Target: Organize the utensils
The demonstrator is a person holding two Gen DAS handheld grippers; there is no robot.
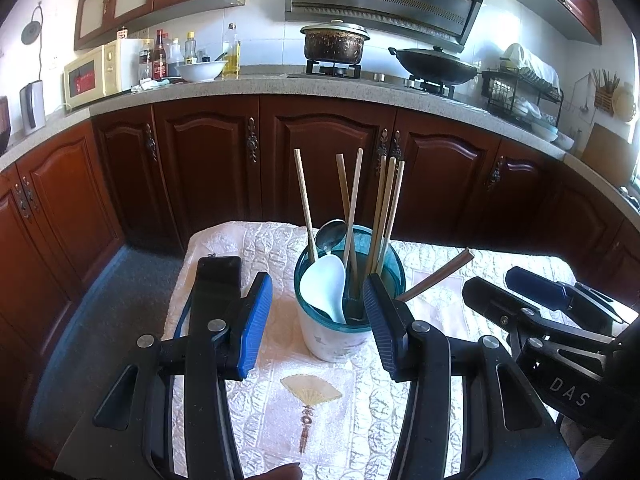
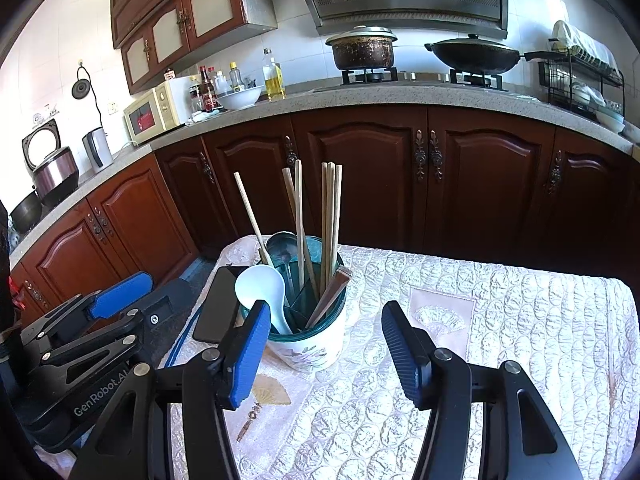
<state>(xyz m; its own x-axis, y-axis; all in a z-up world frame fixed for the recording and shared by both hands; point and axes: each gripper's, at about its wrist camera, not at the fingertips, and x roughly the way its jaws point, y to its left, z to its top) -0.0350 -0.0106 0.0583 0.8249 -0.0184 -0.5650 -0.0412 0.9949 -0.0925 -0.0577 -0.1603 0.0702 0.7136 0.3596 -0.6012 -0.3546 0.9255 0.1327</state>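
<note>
I have the utensil holder standing upright on the quilted white tablecloth, just ahead of my left gripper, whose jaws stand wide apart with nothing between the pads; the holder sits beyond the fingertips, nearer the right finger than the left. Its teal rim holds a bundle of wooden chopsticks pointing up, a white rice paddle leaning at the near left, and a metal spoon behind it. A brown flat utensil handle slants out of the holder toward the right.

From my right gripper the same holder lies ahead and left of centre, close to the left blue pad and well clear of the right finger. These jaws are also parted and grip nothing. A black phone lies flat on the cloth just left of the holder, and my left gripper shows at the near left edge.
</note>
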